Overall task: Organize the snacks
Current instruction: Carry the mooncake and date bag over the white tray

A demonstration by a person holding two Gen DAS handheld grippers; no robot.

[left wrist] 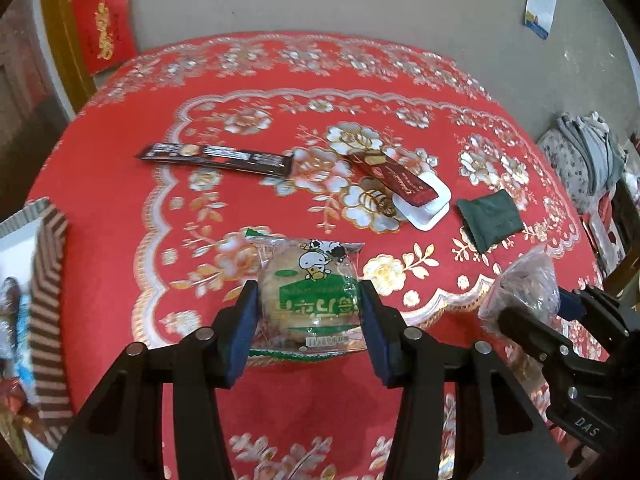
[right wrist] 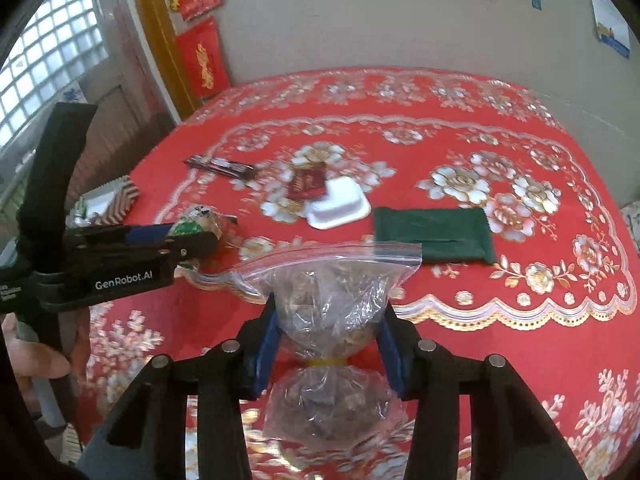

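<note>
My left gripper (left wrist: 308, 300) is shut on a clear-wrapped round cake with a cow print and green label (left wrist: 310, 280), just above the red tablecloth. My right gripper (right wrist: 330, 320) is shut on a clear zip bag of brown snacks (right wrist: 332, 296) tied with a yellow band; it also shows in the left wrist view (left wrist: 524, 284). On the cloth lie a long dark bar (left wrist: 216, 156), a maroon packet (left wrist: 390, 176) resting on a white tray (left wrist: 426, 204), and a dark green packet (left wrist: 490, 218).
A striped box (left wrist: 48, 300) holding several wrapped snacks stands at the table's left edge; it also shows in the right wrist view (right wrist: 120, 200). The red flowered tablecloth (left wrist: 120, 200) covers the round table. A wall stands behind, clutter to the right.
</note>
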